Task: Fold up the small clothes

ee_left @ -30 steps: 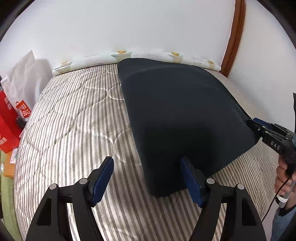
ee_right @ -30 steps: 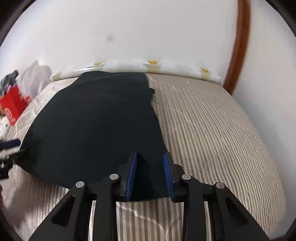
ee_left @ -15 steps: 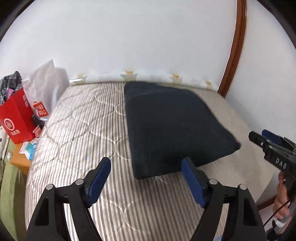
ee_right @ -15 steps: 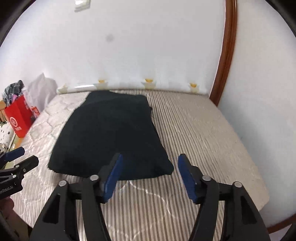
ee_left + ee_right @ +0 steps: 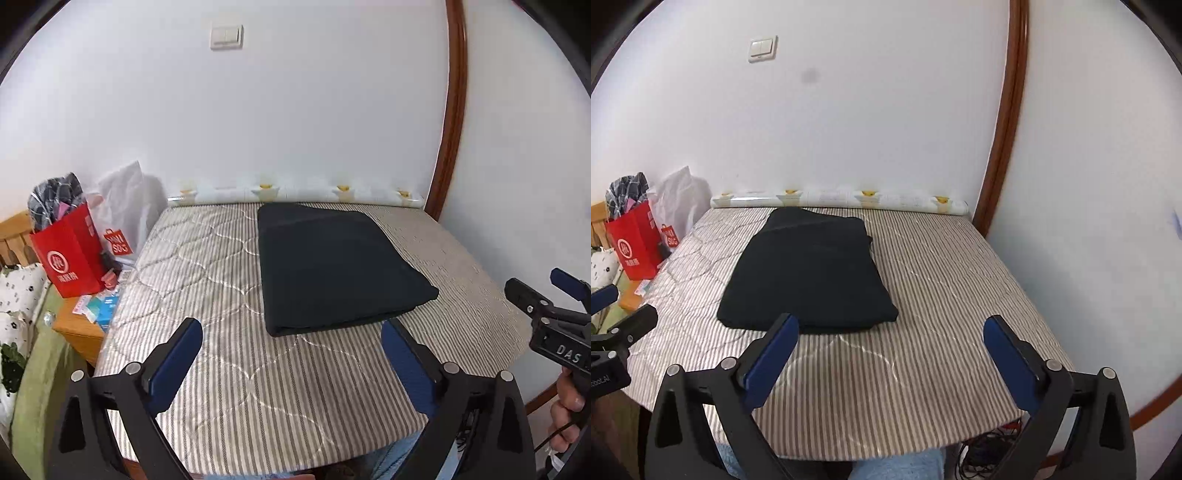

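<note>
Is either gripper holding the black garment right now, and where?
Neither. Left gripper and right gripper are open; the folded black garment lies free.

Both hand-held grippers: black angular frames, silver screws, blue finger pads [image 5: 173, 363]. Right hand-held gripper [image 5: 554, 306] marked "DAS", black cable, bare-skinned hand [image 5: 567, 410]. Blue trousers [image 5: 897, 467].

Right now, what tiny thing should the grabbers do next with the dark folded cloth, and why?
Probably nothing more than keep clear and leave it. The dark folded garment lies flat in a neat rectangle on the striped mattress, and both the left gripper and right gripper hang open and empty, short of it. The fold looks done.
</note>
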